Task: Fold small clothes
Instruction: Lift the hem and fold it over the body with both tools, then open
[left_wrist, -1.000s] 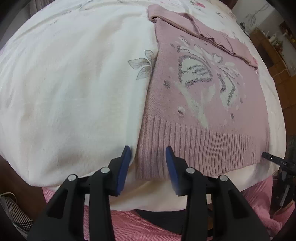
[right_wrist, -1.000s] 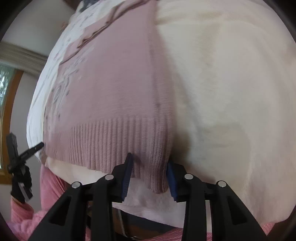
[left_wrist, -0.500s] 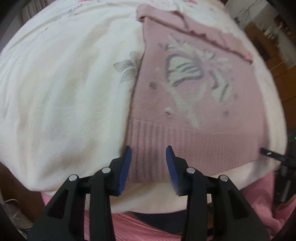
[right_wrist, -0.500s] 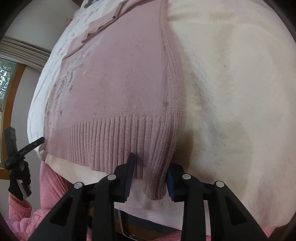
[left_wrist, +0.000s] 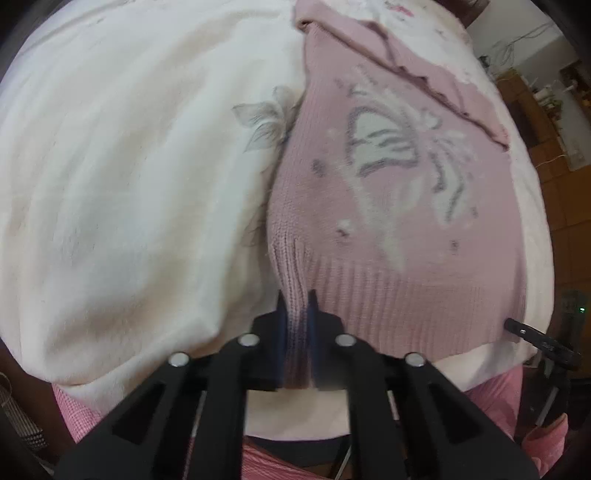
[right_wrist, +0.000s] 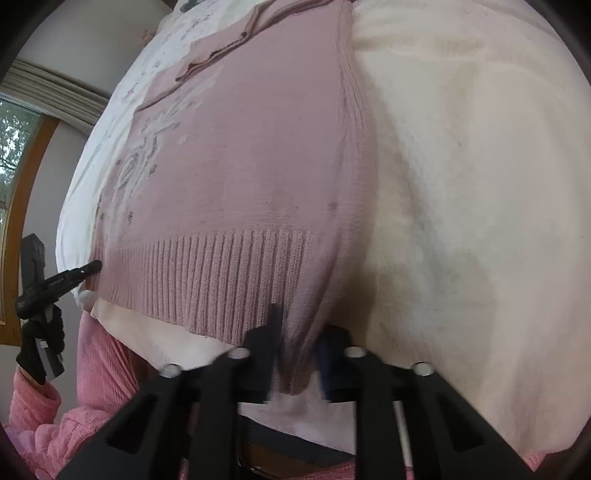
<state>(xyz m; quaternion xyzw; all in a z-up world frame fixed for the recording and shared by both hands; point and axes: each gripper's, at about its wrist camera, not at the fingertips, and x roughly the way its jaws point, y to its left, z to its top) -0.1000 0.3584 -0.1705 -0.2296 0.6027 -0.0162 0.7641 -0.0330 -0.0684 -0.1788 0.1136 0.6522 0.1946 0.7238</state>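
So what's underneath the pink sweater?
A white bedspread with grey flower prints lies under the pink sweater, showing all around it. One flower peeks out at the sweater's edge; anything printed directly beneath is covered. Both grippers pinch its ribbed hem corners.

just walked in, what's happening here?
A person with a handheld gripper in each hand is folding a pink knitted sweater laid flat on a white bedspread. The left gripper is shut on the ribbed hem's left corner; the right gripper is shut on the right corner. The hem is bunched at both grips, not yet lifted over.
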